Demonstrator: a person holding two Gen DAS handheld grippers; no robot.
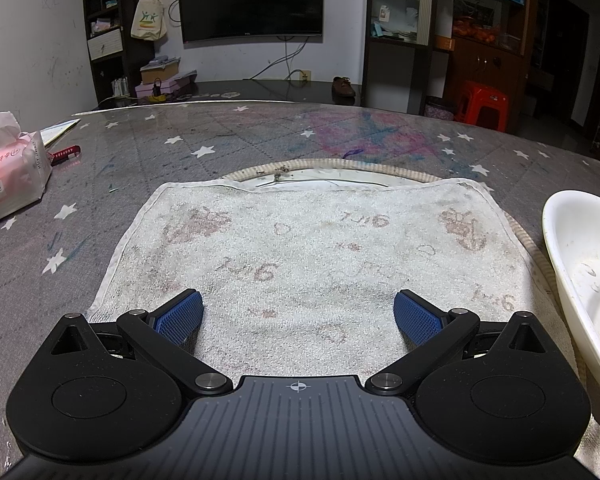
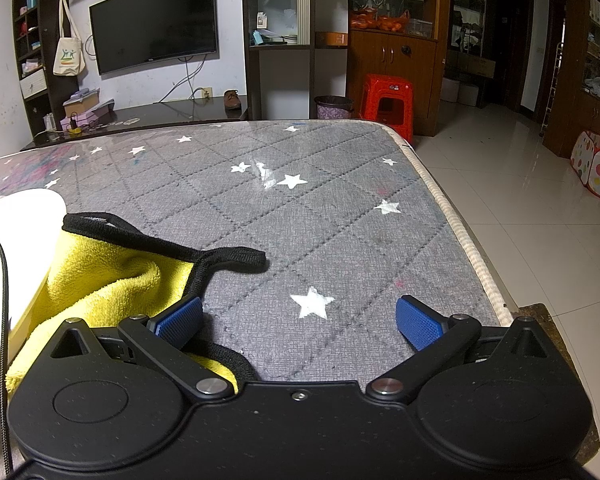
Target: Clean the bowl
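A pink pack of tissues [image 1: 10,172] sits by the left edge of the table [image 1: 260,136], and a red pen [image 1: 65,156] lies just beside it. The table has a gray cover with white stars and some pink and blue scribbles near its far edge. In the middle of the table lies a white towel [image 1: 312,264] with faded marks on it. The towel covers most of a round mat [image 1: 340,168], and only the far rim of the mat peeks out. The left tongs [image 1: 298,312] hang over the near part of the towel. They are wide open, their blue pads [image 1: 180,316] are far apart, and they hold nothing. To the right of the towel is the white bowl [image 1: 580,272]. It is tipped up on its side, and the inside looks smeared and dirty. In the right view the bowl [image 2: 16,248] shows at the left side, and a yellow cloth [image 2: 112,284] with a black trim lies bunched up right against it. The right tongs [image 2: 300,320] are wide open too and hold nothing. Their left pad [image 2: 180,318] is over the edge of the cloth, and their right pad [image 2: 418,322] is over the bare table near its right edge.
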